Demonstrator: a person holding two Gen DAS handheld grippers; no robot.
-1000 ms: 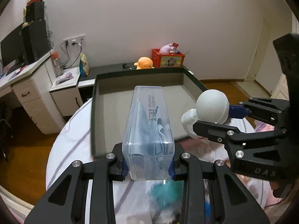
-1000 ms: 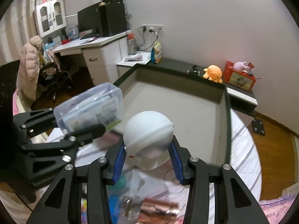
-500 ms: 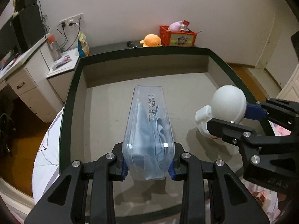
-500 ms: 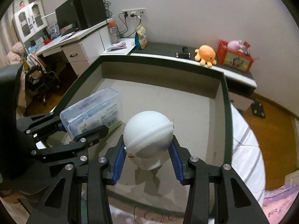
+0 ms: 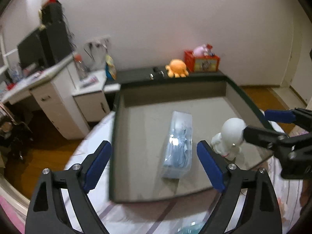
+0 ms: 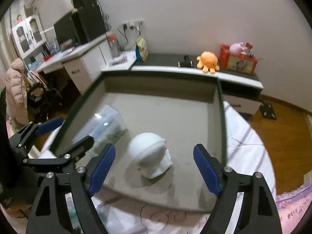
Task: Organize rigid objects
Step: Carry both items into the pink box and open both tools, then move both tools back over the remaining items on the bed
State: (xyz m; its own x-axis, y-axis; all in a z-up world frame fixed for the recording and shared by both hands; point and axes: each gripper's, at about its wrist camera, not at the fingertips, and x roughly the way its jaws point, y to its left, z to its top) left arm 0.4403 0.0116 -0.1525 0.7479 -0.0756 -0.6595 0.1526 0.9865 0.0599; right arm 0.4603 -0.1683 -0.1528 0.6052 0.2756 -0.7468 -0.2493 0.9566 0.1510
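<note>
1. Our left tool (image 5: 154, 161) had been pinching the clear plastic box (image 5: 178, 146) of blue masks; now its jaws are opening and stand spread, with the box lying free on the tray floor ahead of and between the fingertips, touching neither pad.
2. Our right tool (image 6: 154, 165) had been clamping the white round-headed figure (image 6: 151, 154); its jaws are likewise opening, and the figure stands on its own just ahead of them, between the blue pads but clear of both.
3. Both things now rest inside the grey tray (image 6: 159, 85), the box to the left of the figure, near but apart.
4. We judge this pair placed. What remains is to draw both tools back without knocking the figure, which looks top-heavy, and fetch further items from the bed (image 5: 93, 156) below.
</note>
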